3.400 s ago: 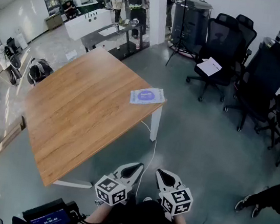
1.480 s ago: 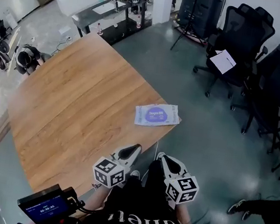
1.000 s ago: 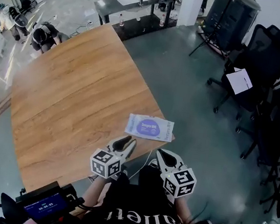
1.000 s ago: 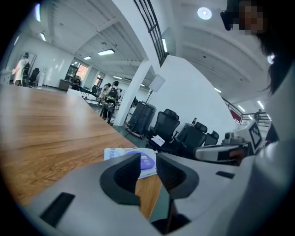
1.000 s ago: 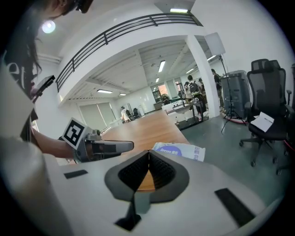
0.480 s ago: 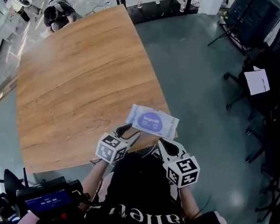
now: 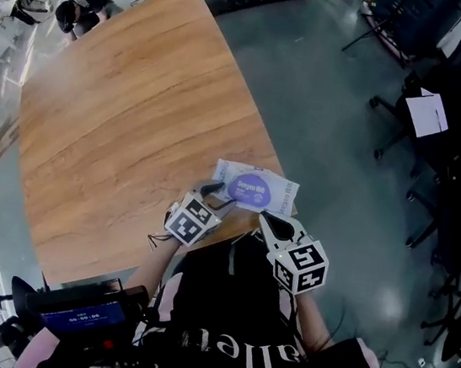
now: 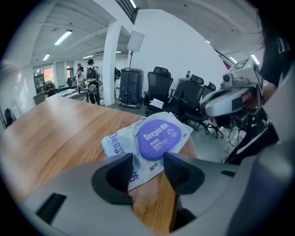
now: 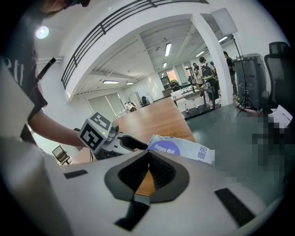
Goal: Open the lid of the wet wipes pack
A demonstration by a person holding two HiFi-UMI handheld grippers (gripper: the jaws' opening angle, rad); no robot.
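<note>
At the near corner of the worktop point(image 7: 120, 121) the pack point(image 7: 286, 185) is laid flat and unpinned, so it could be shoved over the edge if the lid point(image 7: 252, 191) is pried without a hold-down. Its long axis runs across the head view, lid up, print upright to the person. The left hand-held gripper point(image 7: 215, 195), jaws just opened wide, is held at its near edge, nothing clamped; the right hand-held gripper point(image 7: 265, 219) is closed, empty.

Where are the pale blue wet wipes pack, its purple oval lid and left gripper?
Pale blue wet wipes pack point(image 7: 288, 189): head view, wrapper's right end.
Purple oval lid point(image 8: 157, 138): left gripper view, lid's middle.
Left gripper point(image 8: 146, 162): same view, between fingertips.
</note>
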